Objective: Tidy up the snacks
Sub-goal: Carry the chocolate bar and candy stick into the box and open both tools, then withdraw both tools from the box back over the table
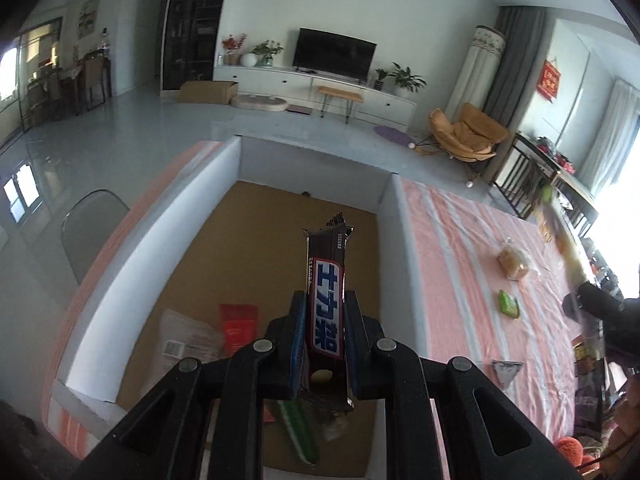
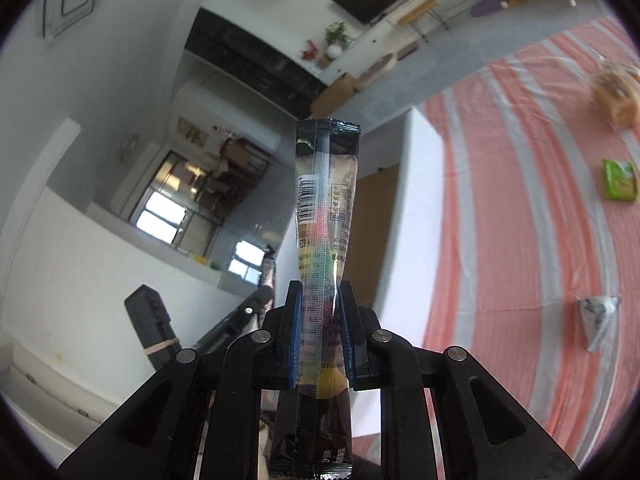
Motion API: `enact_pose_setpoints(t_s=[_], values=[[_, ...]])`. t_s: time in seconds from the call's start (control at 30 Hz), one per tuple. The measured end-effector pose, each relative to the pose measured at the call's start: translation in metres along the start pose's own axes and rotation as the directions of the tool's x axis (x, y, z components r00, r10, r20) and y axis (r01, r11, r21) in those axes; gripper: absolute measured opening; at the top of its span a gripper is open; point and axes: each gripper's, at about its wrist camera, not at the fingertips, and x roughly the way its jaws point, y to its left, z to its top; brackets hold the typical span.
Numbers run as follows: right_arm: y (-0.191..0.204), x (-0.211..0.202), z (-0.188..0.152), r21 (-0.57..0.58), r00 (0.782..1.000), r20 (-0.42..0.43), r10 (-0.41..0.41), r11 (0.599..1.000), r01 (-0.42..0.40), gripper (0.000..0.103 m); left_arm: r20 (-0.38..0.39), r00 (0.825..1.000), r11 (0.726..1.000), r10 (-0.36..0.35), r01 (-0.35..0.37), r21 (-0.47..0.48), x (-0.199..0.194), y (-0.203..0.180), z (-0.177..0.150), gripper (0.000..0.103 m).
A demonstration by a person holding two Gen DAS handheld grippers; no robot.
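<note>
Pink-and-white striped cloth (image 1: pixel 472 264) covers the worktop, and it is the broadest thing in either view. On it stands a white-walled box (image 1: pixel 132 264) with a brown cardboard floor, open at the top. Inside, near the close wall, lie a clear crinkled packet (image 1: pixel 188 336), a red packet (image 1: pixel 239 322) and a green stick-shaped snack (image 1: pixel 298 434) (partly hidden behind the tool's frame).

Out on the cloth, well apart from one another, sit a bread roll in clear wrap (image 1: pixel 513 261), a small green packet (image 1: pixel 509 304) and a grey triangular packet (image 1: pixel 506 372).

The left tool (image 1: pixel 325 320) is pinching a dark brown chocolate bar (image 1: pixel 326 280) with blue lettering on a white band; its blue pads press both long edges, and the bar sticks forward above the box's floor.

The right tool (image 2: pixel 320 312) is pressed together on a slim stick packet (image 2: pixel 324 208), clear in the middle with dark ends and a barcode. The wrapper is squeezed narrow where the pads meet it and flares wider beyond them, held in the air beside the box's wall (image 2: pixel 416 208). This view is rolled over, so the room looks tilted.
</note>
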Motion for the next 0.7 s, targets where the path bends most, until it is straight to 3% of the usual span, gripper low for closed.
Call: enact_pose_setpoints(t_s=[0.1, 0.2, 0.27, 0.3, 0.33, 0.37, 0.4, 0.43, 0.47, 0.53, 0.6, 0.63, 0.7], values=[[0.027, 0.037, 0.000, -0.067, 1.000, -0.029, -0.004, 0.998, 0.002, 0.018, -0.019, 0.999, 0.998, 0.049, -0.049, -0.037, 0.009, 0.024, -0.006, 0.017], [0.031, 0.071, -0.003, -0.062, 0.999, -0.046, 0.001, 0.998, -0.004, 0.019, -0.025, 0.994, 0.994, 0.104, -0.104, -0.038, 0.017, 0.036, -0.013, 0.017], [0.022, 0.089, -0.004, -0.047, 0.998, -0.053, -0.022, 0.999, 0.020, 0.031, -0.018, 0.989, 0.989, 0.145, -0.145, -0.024, 0.023, 0.038, -0.016, 0.017], [0.017, 0.094, -0.006, -0.039, 0.996, -0.065, -0.060, 0.998, 0.057, 0.046, -0.014, 0.985, 0.985, 0.171, -0.171, -0.021, 0.026, 0.039, -0.018, 0.018], [0.011, 0.095, -0.007, -0.031, 0.994, -0.070, -0.084, 0.996, 0.081, 0.061, -0.013, 0.981, 0.981, 0.195, -0.195, -0.020, 0.030, 0.039, -0.020, 0.027], [0.004, 0.092, -0.009, -0.030, 0.993, -0.062, -0.096, 0.995, 0.094, 0.063, -0.018, 0.976, 0.976, 0.215, -0.215, -0.021, 0.034, 0.040, -0.021, 0.038], [-0.003, 0.087, -0.011, -0.037, 0.991, -0.048, -0.121, 0.992, 0.119, 0.063, -0.022, 0.973, 0.973, 0.230, -0.231, -0.024, 0.037, 0.039, -0.022, 0.071], [-0.010, 0.081, -0.013, -0.054, 0.986, -0.033, -0.166, 0.985, 0.164, 0.063, -0.015, 0.971, 0.971, 0.238, -0.239, -0.031, 0.037, 0.038, -0.023, 0.093], [-0.015, 0.070, -0.016, -0.074, 0.977, -0.013, -0.215, 0.974, 0.213, 0.063, 0.015, 0.972, 0.971, 0.236, -0.235, -0.041, 0.035, 0.033, -0.025, 0.095], [-0.033, 0.044, -0.020, -0.110, 0.947, 0.049, -0.317, 0.941, 0.320, 0.064, 0.047, 0.978, 0.979, 0.202, -0.200, -0.039, 0.034, 0.022, -0.028, 0.095], [-0.056, 0.011, -0.027, -0.121, 0.893, 0.132, -0.429, 0.888, 0.444, 0.068, 0.036, 0.989, 0.990, 0.143, -0.143, -0.015, 0.038, 0.000, -0.027, 0.095], [-0.071, -0.007, -0.032, -0.108, 0.854, 0.179, -0.488, 0.853, 0.510, 0.069, 0.034, 0.993, 0.993, 0.114, -0.114, -0.002, 0.039, -0.010, -0.028, 0.095], [-0.102, -0.042, -0.041, -0.045, 0.754, 0.251, -0.607, 0.771, 0.636, 0.070, 0.032, 0.999, 0.998, 0.042, -0.043, 0.037, 0.039, -0.039, -0.031, 0.095]])
